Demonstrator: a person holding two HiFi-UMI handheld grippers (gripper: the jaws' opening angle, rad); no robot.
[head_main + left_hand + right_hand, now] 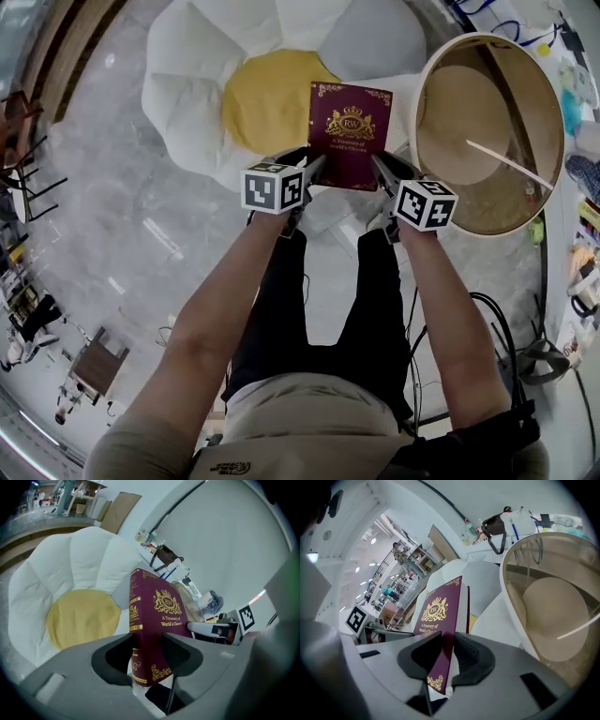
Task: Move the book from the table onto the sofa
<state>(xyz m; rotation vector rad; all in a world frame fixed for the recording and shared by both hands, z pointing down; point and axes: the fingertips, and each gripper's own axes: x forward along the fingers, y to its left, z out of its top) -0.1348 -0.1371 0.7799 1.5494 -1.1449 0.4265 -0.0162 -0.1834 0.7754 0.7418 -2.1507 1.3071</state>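
A maroon book (349, 134) with gold print hangs in the air over the flower-shaped sofa (202, 84), near its yellow centre cushion (267, 98). My left gripper (314, 169) is shut on the book's lower left corner and my right gripper (378, 169) on its lower right corner. In the left gripper view the book (157, 620) stands between the dark pads by its spine. The right gripper view shows the book (440, 625) edge-on, clamped between the pads. The round table (487, 131) with its cream rim lies to the right.
The sofa's white petals (61, 559) ring the yellow cushion (82, 616). A thin white rod (511, 161) crosses the table's tan shelf. Cables (497, 328) and cluttered items lie at the right edge of the marble floor (122, 225). The person's legs (328, 309) stand below the grippers.
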